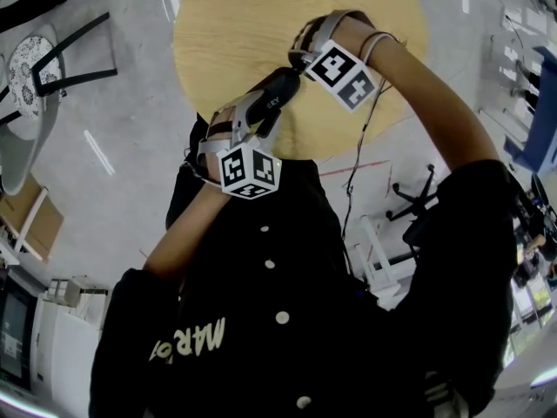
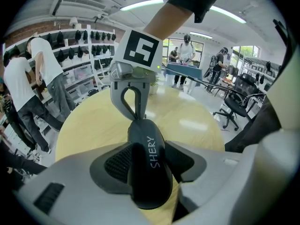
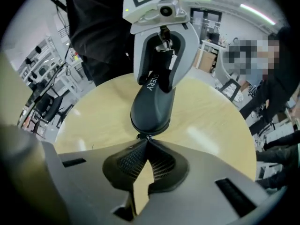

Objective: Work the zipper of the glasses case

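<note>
Glasses case [image 1: 277, 94], dark, marked "SHERY", is held in the air above the round wooden counter [image 1: 218, 24], between both tools. Left hand-held gripper [image 2: 149, 165] is clamped across the case body, pads [image 2: 117, 162] pressing on both sides. Right hand-held gripper [image 3: 146, 139] is pressed together at the case's end, its tips pinching the small metal zipper pull [image 3: 147, 136]. The case is tilted and clear of the counter.
</note>
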`<state>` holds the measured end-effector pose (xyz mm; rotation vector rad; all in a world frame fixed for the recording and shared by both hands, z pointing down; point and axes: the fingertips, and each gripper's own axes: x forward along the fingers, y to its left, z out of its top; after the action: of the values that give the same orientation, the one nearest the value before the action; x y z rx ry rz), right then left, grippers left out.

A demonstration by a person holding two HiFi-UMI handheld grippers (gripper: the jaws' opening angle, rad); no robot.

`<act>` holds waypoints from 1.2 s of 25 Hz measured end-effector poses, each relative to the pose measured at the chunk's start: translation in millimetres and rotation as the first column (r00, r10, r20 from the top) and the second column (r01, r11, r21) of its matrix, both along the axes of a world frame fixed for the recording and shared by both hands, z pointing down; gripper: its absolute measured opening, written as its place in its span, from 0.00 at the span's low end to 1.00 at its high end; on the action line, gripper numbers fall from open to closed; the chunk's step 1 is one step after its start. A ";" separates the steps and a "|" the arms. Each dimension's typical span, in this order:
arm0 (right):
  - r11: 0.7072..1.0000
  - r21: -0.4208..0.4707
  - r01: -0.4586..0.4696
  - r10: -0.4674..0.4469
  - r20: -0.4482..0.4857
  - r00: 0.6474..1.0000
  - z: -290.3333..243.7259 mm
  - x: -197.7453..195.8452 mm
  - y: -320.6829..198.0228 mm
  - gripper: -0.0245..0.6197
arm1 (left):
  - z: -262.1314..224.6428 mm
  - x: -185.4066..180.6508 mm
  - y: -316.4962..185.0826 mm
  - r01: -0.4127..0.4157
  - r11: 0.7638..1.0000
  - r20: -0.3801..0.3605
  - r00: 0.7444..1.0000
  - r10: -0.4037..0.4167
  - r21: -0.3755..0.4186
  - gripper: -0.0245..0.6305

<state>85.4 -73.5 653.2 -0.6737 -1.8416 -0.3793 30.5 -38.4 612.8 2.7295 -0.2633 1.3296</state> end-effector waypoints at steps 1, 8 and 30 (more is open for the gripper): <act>0.999 0.008 -0.038 0.038 -0.008 0.999 0.1 0.7 0.1 0.05 | 0.0 0.4 0.1 -0.001 1.000 0.001 1.000 0.001 0.003 0.37; 0.974 0.127 -0.189 0.193 -0.014 0.981 0.9 5.8 0.8 0.05 | -1.3 0.8 -1.4 -0.018 1.000 0.004 1.000 0.018 0.001 0.37; 0.601 0.151 -0.785 0.794 0.002 0.608 -1.7 11.9 37.3 0.05 | -4.7 5.0 0.1 -0.033 0.998 0.031 0.999 0.035 -0.052 0.37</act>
<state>97.2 -36.2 651.5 0.2793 -1.8317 0.1216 35.5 -38.3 608.1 2.6842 -0.1837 1.3699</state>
